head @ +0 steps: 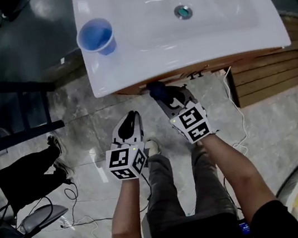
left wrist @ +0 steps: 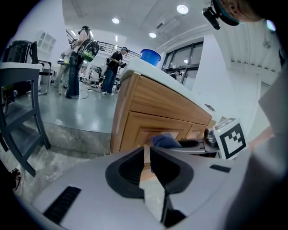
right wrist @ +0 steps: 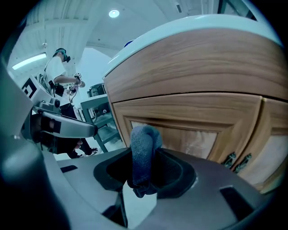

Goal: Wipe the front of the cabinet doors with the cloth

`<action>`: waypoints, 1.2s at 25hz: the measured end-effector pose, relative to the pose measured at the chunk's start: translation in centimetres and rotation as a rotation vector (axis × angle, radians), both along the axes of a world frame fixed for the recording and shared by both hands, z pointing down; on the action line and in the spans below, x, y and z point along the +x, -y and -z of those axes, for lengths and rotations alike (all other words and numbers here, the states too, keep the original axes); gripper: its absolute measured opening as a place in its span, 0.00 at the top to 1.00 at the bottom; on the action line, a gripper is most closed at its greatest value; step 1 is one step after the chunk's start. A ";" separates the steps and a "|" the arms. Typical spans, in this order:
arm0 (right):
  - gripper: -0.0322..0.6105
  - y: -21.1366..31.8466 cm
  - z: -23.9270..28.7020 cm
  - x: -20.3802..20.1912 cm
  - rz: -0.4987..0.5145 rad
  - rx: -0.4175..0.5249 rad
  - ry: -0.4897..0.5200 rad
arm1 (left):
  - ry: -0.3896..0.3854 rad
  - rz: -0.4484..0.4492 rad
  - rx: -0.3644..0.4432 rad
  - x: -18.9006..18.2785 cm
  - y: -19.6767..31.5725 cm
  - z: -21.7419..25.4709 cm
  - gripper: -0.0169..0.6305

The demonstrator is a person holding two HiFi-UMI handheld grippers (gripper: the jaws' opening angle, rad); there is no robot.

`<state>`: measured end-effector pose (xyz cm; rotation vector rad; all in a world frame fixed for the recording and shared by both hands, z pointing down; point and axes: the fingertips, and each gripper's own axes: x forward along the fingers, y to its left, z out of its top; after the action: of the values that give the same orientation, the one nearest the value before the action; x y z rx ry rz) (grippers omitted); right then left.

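A blue-grey cloth (right wrist: 144,150) is pinched upright in my right gripper (right wrist: 143,168), which is shut on it. Its top sits close to the panel of the left wooden cabinet door (right wrist: 198,141); whether it touches I cannot tell. In the head view the cloth (head: 157,90) and right gripper (head: 163,95) are tucked under the white sink top's front edge (head: 186,68). My left gripper (head: 132,119) hangs lower left, away from the cabinet, jaws shut on nothing (left wrist: 147,155). From it I see the cloth (left wrist: 165,141) against the cabinet front (left wrist: 153,108).
A blue cup (head: 97,36) stands on the sink top's left corner. Two metal door handles (right wrist: 237,161) sit right of the cloth. A dark chair (head: 18,112) is at the left, wooden slats (head: 269,75) at the right, cables (head: 80,212) on the stone floor. People stand far off (left wrist: 78,63).
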<state>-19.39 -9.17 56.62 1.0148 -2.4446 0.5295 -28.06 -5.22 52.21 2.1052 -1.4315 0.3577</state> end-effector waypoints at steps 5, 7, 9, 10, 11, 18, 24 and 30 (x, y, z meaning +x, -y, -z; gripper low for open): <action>0.71 0.5 -0.3 4.5 -0.058 -0.009 -0.015 | -0.006 -0.047 -0.003 3.8 0.8 -0.3 0.90; 0.71 0.7 -0.3 6.4 -0.077 -0.009 -0.020 | -0.008 -0.065 0.000 5.3 1.3 -0.3 0.90; 0.71 0.8 -0.5 8.2 -0.095 -0.007 -0.026 | -0.012 -0.085 0.001 7.0 1.5 -0.5 0.90; 0.71 0.9 -0.5 9.0 -0.102 -0.007 -0.029 | -0.014 -0.092 0.000 7.7 1.7 -0.5 0.90; 0.71 0.9 -0.6 9.7 -0.108 -0.007 -0.032 | -0.017 -0.099 -0.001 8.4 1.8 -0.6 0.90; 0.71 0.9 -0.5 13.1 -0.122 -0.001 -0.058 | -0.033 -0.129 0.001 12.1 2.1 -0.6 0.90; 0.71 -0.5 0.3 11.4 -0.086 0.011 -0.023 | -0.025 -0.122 -0.008 11.3 1.2 -0.8 0.90; 0.71 -2.0 -0.8 6.7 -0.020 -0.016 -0.006 | -0.002 -0.084 -0.024 7.2 0.4 -1.4 0.90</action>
<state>-12.71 -7.18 57.43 1.0339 -2.4239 0.5508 -20.85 -5.64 53.63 2.1502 -1.3343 0.4037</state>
